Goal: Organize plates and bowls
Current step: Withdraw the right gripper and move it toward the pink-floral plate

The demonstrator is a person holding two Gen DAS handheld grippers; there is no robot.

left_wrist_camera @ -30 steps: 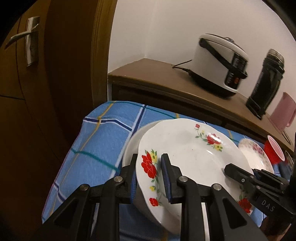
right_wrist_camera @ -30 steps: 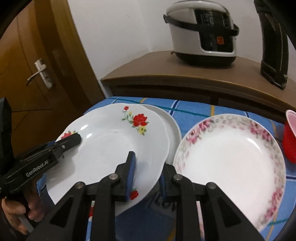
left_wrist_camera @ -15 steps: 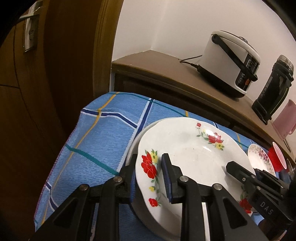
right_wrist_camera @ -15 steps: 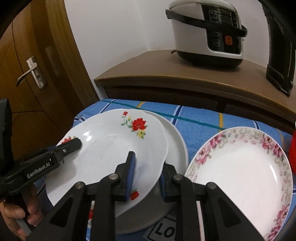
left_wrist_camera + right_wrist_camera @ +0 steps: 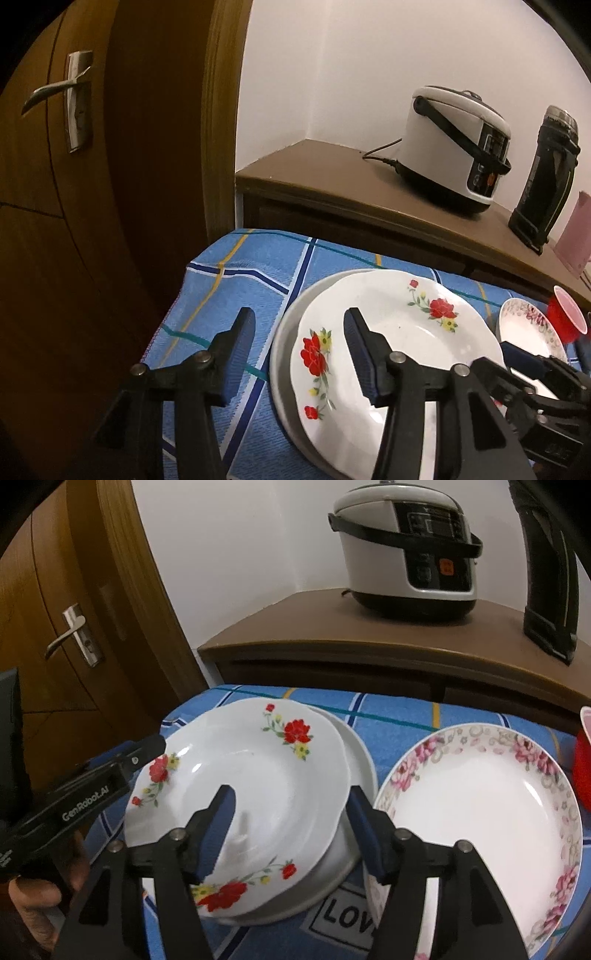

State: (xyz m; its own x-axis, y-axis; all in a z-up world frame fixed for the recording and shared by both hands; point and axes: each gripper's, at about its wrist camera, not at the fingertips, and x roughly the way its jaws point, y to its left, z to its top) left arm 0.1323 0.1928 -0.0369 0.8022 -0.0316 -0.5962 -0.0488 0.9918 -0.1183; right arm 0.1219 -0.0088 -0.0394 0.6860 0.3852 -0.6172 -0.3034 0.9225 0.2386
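both grippers are letting go of the red-flower plate (image 5: pixel 251 782), now sitting on the plain plate (image 5: pixel 356 760), the left gripper (image 5: pixel 299 332) opening astride its left rim, the right gripper (image 5: pixel 291 805) opening astride its near-right rim, nearer the pink plate (image 5: pixel 480 794)

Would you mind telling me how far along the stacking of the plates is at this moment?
Done: the red-flower plate rests on the plain white plate on the blue cloth. In hand: nothing is gripped; the left gripper and right gripper are opening, each with that plate's rim between its jaws and the pads clear of it. Left: the pink-flower plate lies alone beside the stack, and the red cup stands apart.
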